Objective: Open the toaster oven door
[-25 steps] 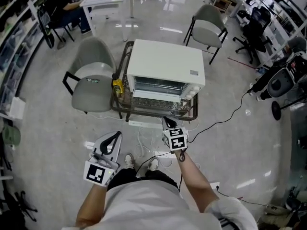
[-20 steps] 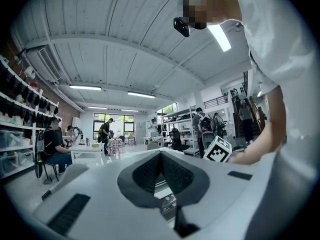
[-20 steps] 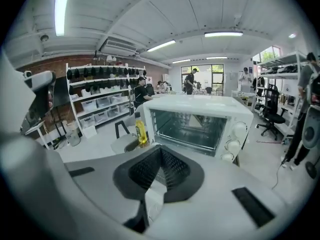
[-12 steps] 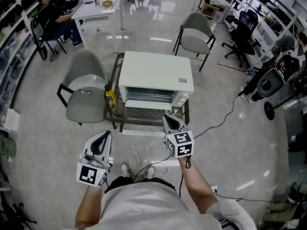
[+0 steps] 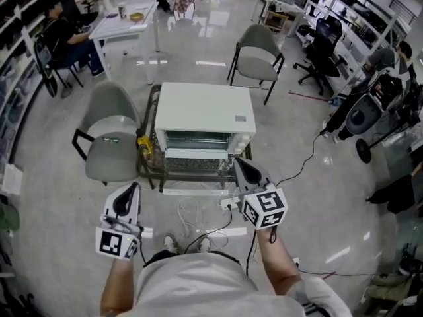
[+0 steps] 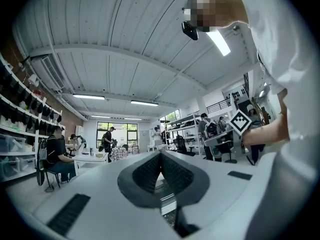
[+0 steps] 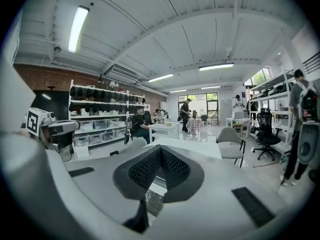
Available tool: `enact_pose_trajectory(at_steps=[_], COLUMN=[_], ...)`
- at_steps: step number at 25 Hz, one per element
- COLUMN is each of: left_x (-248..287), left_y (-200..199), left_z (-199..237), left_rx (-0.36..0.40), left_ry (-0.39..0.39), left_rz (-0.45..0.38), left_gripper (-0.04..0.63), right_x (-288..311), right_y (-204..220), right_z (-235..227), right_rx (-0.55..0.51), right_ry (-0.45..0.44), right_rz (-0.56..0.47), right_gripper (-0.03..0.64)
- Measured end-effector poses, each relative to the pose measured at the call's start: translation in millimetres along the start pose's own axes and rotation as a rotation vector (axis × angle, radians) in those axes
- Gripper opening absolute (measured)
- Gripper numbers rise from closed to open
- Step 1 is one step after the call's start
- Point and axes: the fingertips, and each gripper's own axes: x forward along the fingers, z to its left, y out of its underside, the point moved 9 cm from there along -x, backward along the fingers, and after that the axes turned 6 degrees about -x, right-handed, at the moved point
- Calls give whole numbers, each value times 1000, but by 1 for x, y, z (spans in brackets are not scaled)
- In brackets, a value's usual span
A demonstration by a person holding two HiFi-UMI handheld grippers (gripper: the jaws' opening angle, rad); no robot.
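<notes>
Toaster oven whole from head view only; left gripper, right gripper jaws together, empty.

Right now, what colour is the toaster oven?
White; the toaster oven shows best in head view.

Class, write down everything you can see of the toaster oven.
The toaster oven is a white, boxy unit that looks like painted metal, with a small grey label on its flat top. Its front faces the person and shows a shiny interior with wire racks. The door appears folded down and open. The oven stands upright on a low, dark-framed table.
</notes>
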Motion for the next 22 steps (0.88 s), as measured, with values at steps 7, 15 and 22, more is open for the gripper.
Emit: enact_pose_trajectory(at_steps=[7, 15, 22], left_x=[-8, -17, -27], left_y=[-9, -11, -9], left_z=[13, 16, 12], left_rx=[-34, -57, -88], left_ry=[-35, -66, -79], left_rz=[-33, -54, -36], left_gripper=[17, 17, 17], right_x=[-38, -77, -99], right_y=[-14, -13, -10], right_z=[-9, -16, -28], right_rx=[32, 77, 80], right_ry=[64, 152, 237], right_rz=[-54, -83, -79], right_gripper=[23, 21, 21])
